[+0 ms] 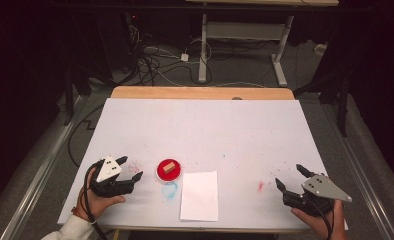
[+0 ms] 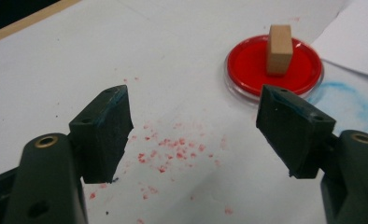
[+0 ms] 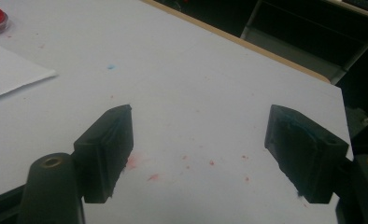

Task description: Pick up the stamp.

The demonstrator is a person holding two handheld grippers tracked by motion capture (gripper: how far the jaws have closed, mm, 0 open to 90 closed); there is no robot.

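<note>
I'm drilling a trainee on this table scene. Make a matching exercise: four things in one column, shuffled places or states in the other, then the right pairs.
Things:
1. wooden block
2. white paper sheet
3. left hand-held gripper
4. blue chalk ring

Places or states:
A. jaws open, nothing between them
B. stands on the red dish
C. drawn on the table cover just in front of the red dish
D. lies flat, right of the red dish

Pairs: 1-B, 2-D, 3-A, 4-C
</note>
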